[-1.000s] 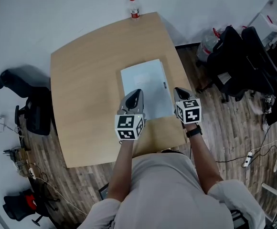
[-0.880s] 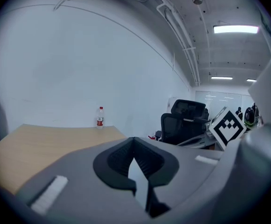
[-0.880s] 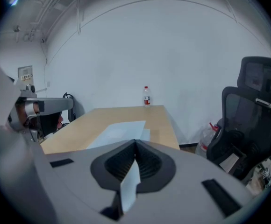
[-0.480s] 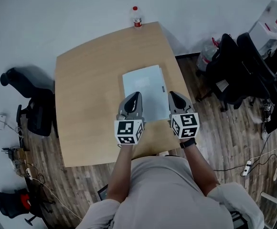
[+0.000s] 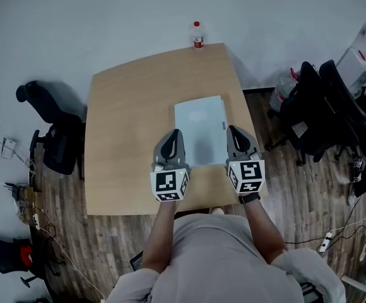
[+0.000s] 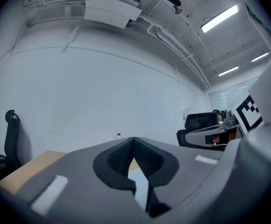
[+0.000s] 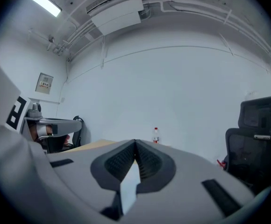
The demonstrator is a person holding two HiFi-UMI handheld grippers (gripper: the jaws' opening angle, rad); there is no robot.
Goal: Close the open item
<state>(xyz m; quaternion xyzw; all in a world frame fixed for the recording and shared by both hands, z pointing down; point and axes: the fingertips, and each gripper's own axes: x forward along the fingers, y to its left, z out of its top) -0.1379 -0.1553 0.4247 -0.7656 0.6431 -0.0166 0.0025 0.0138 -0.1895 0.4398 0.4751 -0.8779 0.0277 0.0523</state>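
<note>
Counts, head view:
- One tan wooden table (image 5: 126,137), centre frame.
- One black office chair (image 5: 53,137) at left. More dark chairs (image 5: 322,112) cluster at right, number unclear.
- One flat pale grey laptop (image 5: 200,128) with its lid down, just right of the table's centre.
- Two hand-held grippers.
- One small bottle with a red cap (image 5: 197,35), upright at the table's far edge, top centre.

The laptop lies flat. Its long axis runs nearly bottom to top of the frame, with the upper end leaning slightly left. A small dark mark sits on its right edge.

Both bare forearms reach up-frame from the person at bottom centre, roughly parallel. There is a dark band on the right wrist (image 5: 252,197).

The left gripper (image 5: 175,134) hangs at the laptop's lower left corner and the right gripper (image 5: 234,130) at its lower right edge. Contact with the laptop cannot be told.

Both point up-frame toward the bottle. Each gripper view looks level across the table at a white wall.

The left gripper's (image 6: 134,143) jaws are pressed together with nothing between them. The right gripper's (image 7: 135,146) jaws are the same, tips meeting and empty.
</note>
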